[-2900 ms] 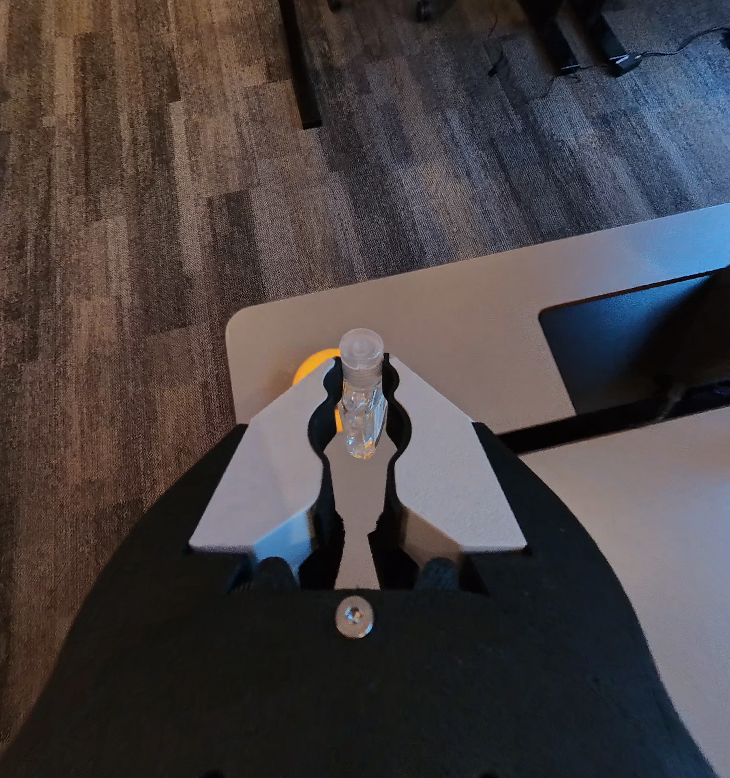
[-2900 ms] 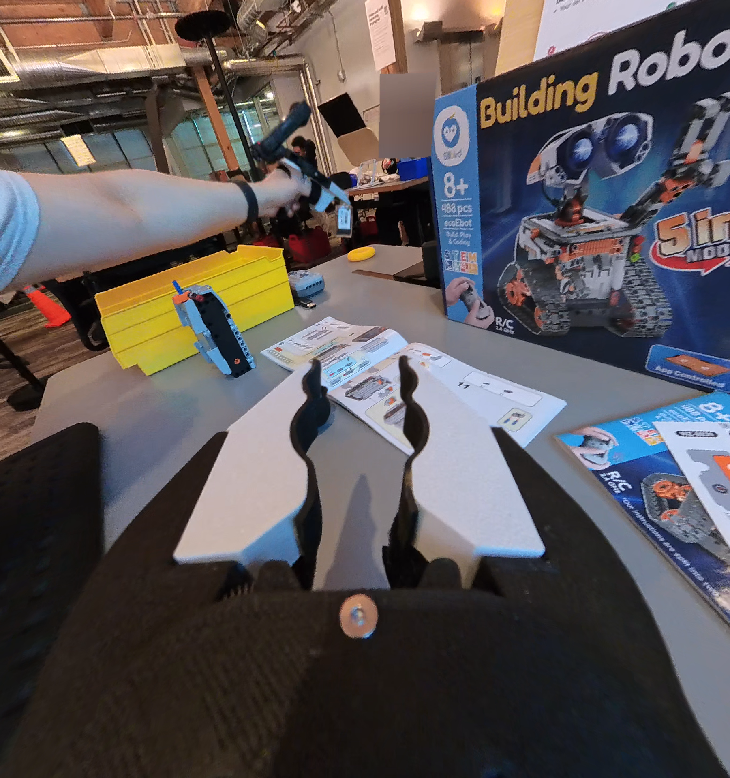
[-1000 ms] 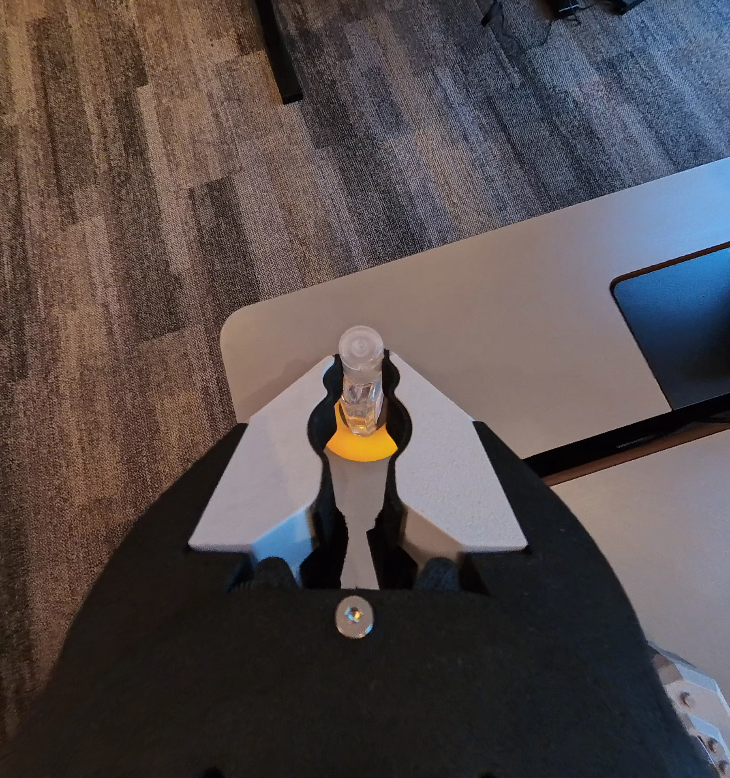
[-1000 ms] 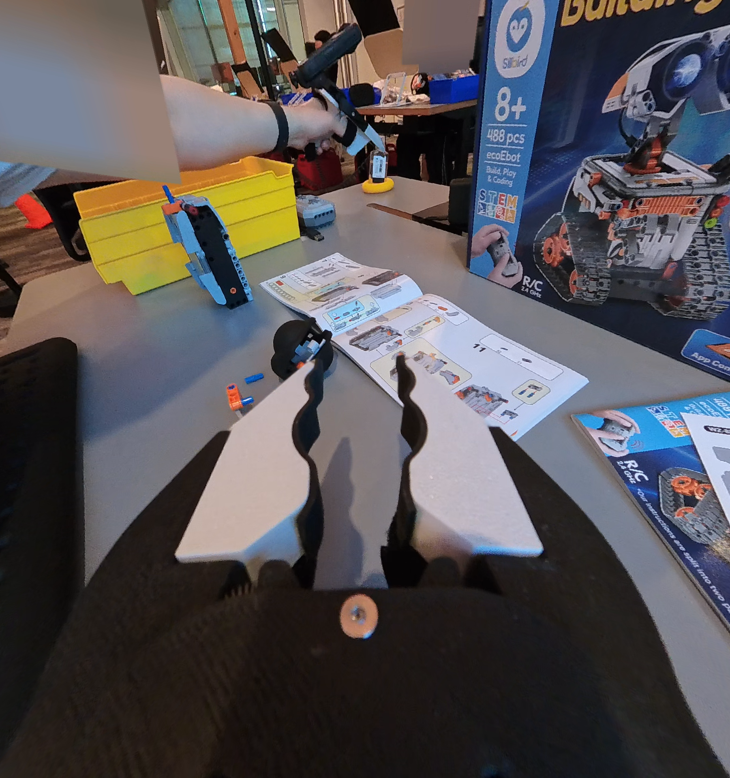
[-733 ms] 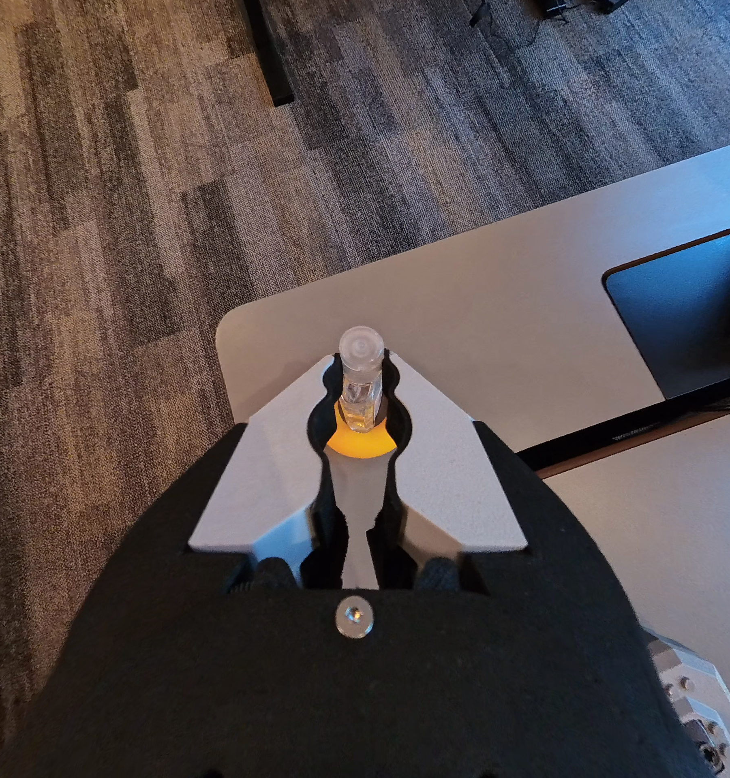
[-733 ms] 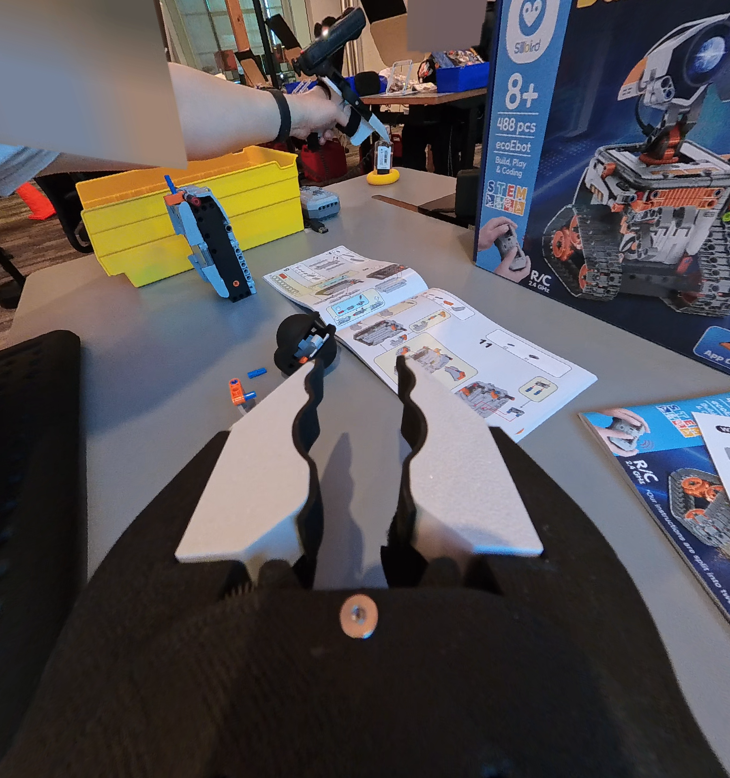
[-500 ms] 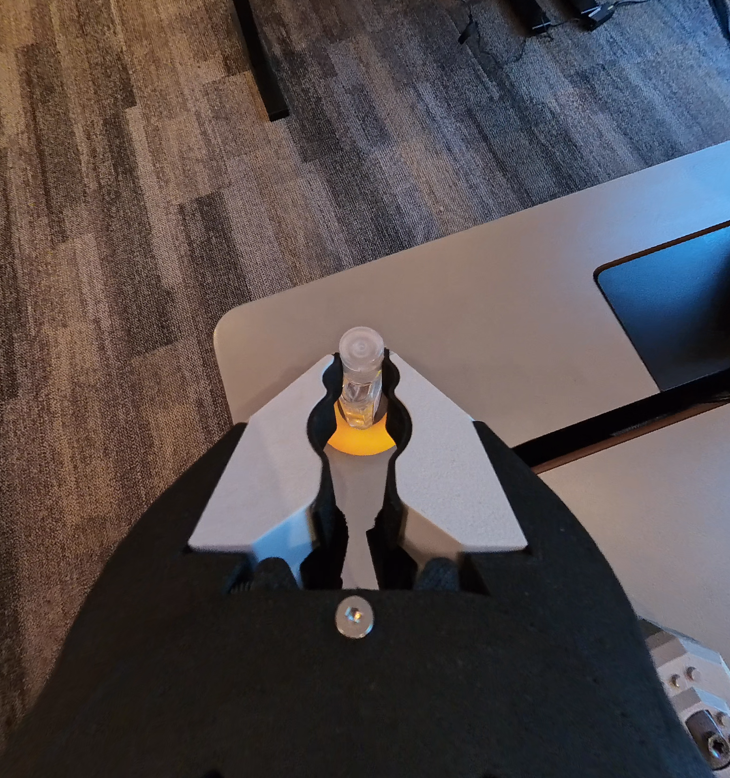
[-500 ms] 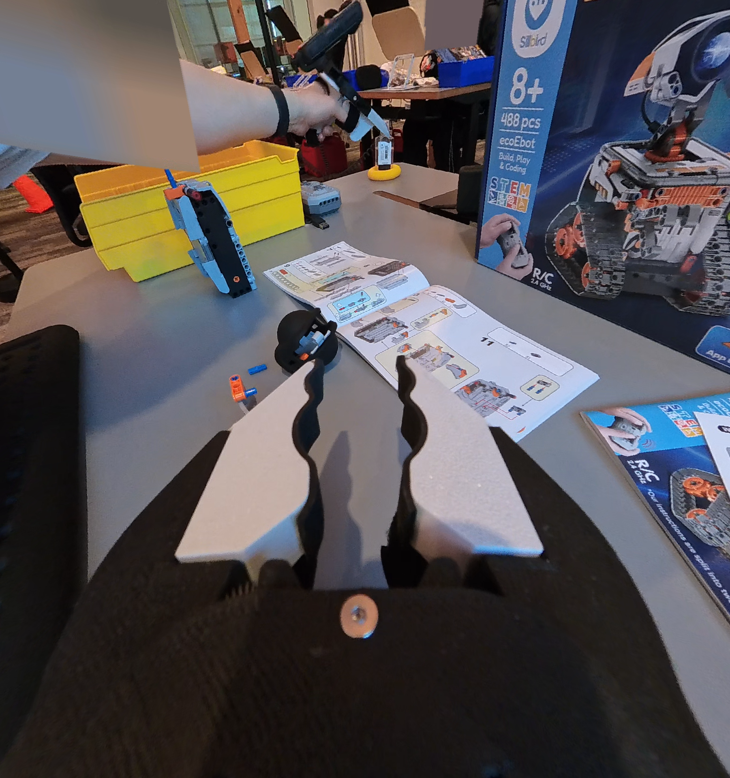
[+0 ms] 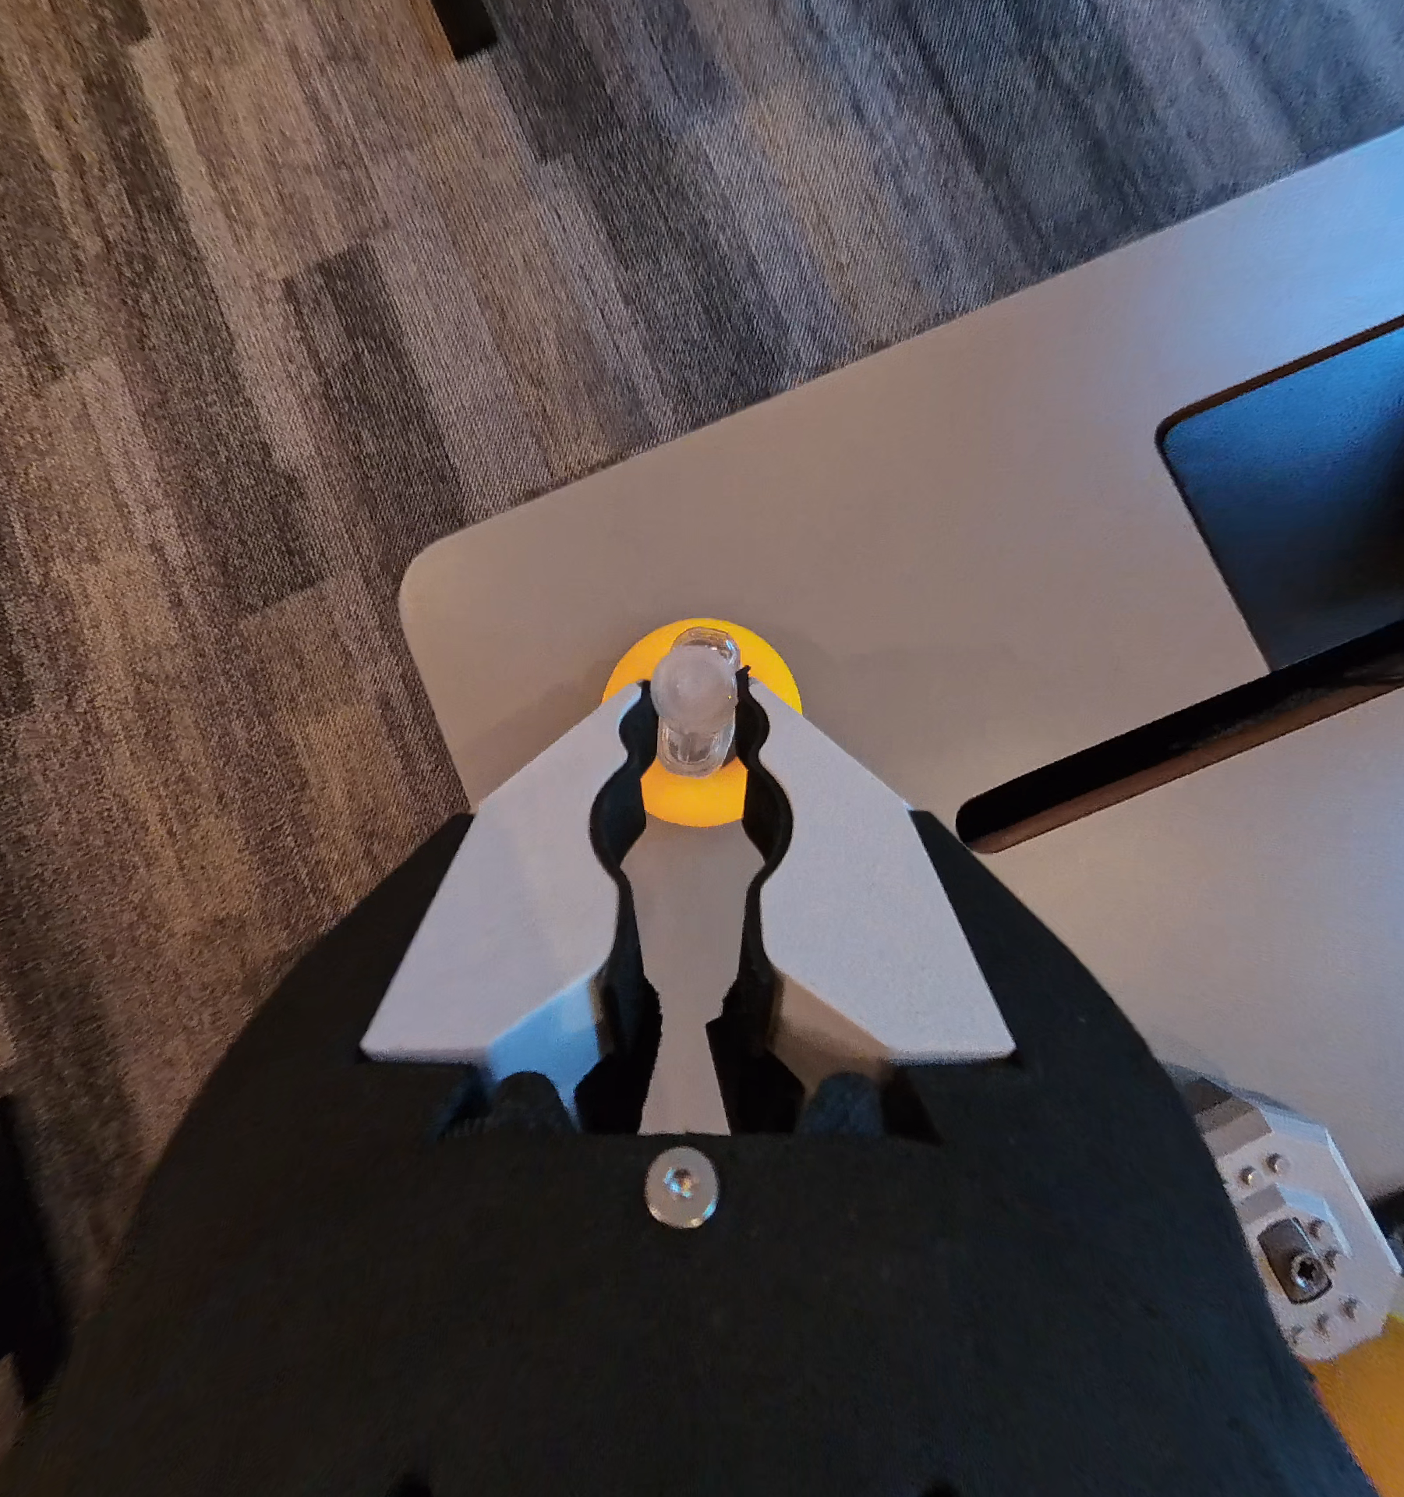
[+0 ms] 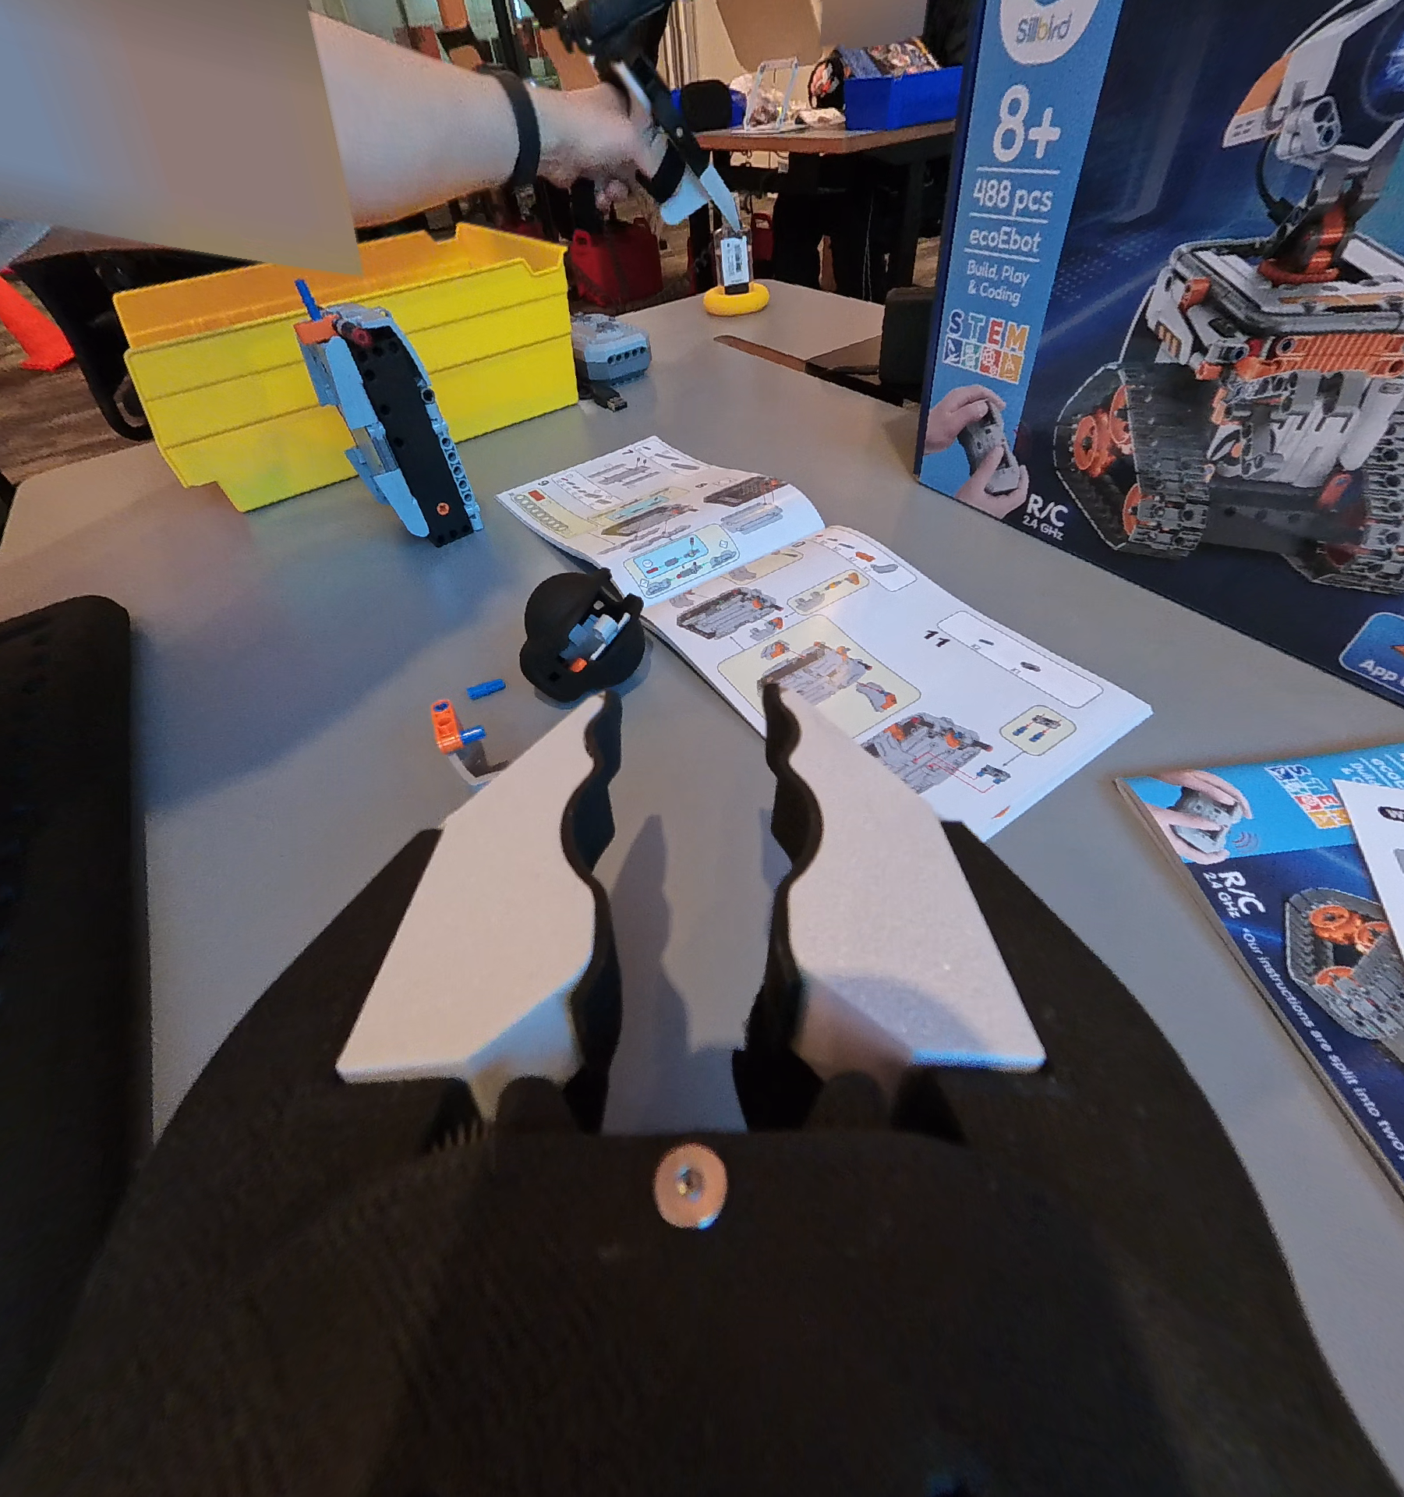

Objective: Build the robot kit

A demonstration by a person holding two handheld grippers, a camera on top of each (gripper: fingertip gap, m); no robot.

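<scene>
In the left wrist view my left gripper [image 9: 694, 693] is shut on a small clear capped vial [image 9: 692, 713]. The vial stands upright on a round yellow base [image 9: 694, 798] near the corner of the grey table [image 9: 925, 502]. In the right wrist view, far back, the same gripper [image 10: 719, 215] pinches the top of the vial [image 10: 733, 259], which stands in the yellow base [image 10: 735, 301]. My right gripper [image 10: 686, 697] is open and empty, low over the table. It is just short of a black round part [image 10: 581, 648] and an open instruction booklet [image 10: 804, 616].
A yellow bin [image 10: 342, 389], a black and grey brick assembly [image 10: 395, 429] and a grey hub [image 10: 609, 348] stand at the back. A large toy box [image 10: 1209, 324] is on the right, leaflets [image 10: 1290, 891] in front of it. Small orange and blue pieces [image 10: 451, 725] lie at left, beside a black chair back [image 10: 34, 891]. The left gripper's tips are roughly 70 cm from the right gripper's.
My left gripper has come down and tipped over, so the vial now stands in the yellow base and I see it from above. My right gripper has drawn back slightly.
</scene>
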